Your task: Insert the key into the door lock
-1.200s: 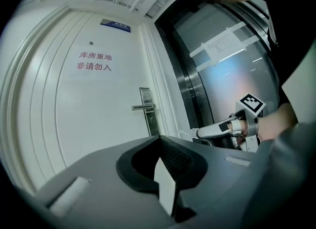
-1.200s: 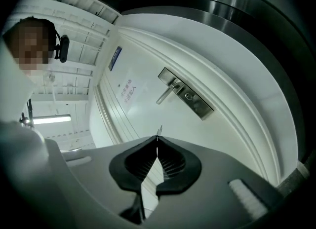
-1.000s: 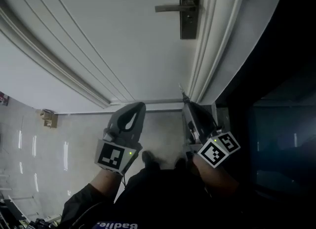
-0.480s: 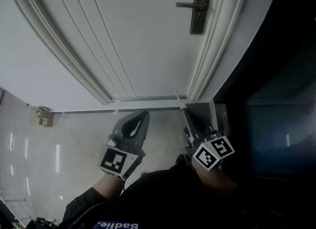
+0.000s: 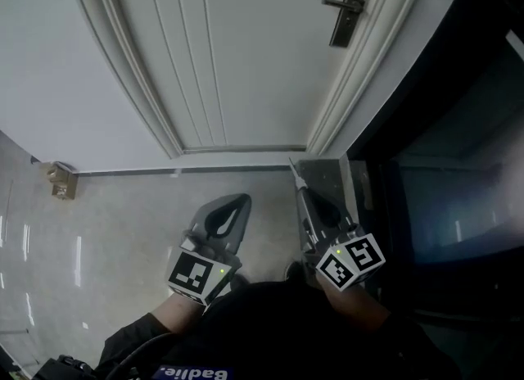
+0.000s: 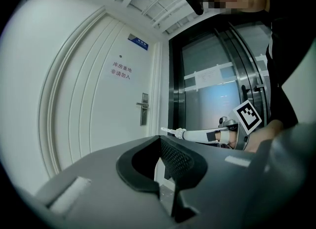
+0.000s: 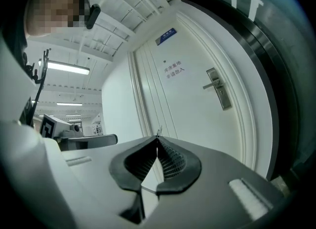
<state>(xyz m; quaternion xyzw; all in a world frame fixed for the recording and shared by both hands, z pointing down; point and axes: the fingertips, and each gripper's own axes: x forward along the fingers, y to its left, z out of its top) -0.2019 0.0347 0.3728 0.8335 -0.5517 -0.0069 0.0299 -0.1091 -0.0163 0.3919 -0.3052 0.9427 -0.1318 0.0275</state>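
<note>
The right gripper (image 5: 301,195) is seen clenched on a key (image 5: 293,170), whose thin metal blade is left sticking out past the closed jaw tips. In the right gripper view, only the key's tip (image 7: 158,133) is shown above the meeting jaws of the right gripper (image 7: 157,142). The key is held level and pointed toward a white panelled door (image 5: 246,59). It is kept well apart from the door lock (image 5: 348,11), a dark plate with a lever handle mounted near the door's edge. From the right gripper view the door lock (image 7: 219,91) is found above and to the right of the key tip.

The left gripper (image 5: 239,201) is held beside the right one, a little to its left. Its jaws are closed tip to tip, and nothing is gripped between them (image 6: 160,140). The key (image 6: 169,131) is also caught in the left gripper view, in front of a dark glass panel (image 6: 212,99).

A glossy tiled floor (image 5: 123,223) is seen below, with a small door stop (image 5: 59,180) set on it.
</note>
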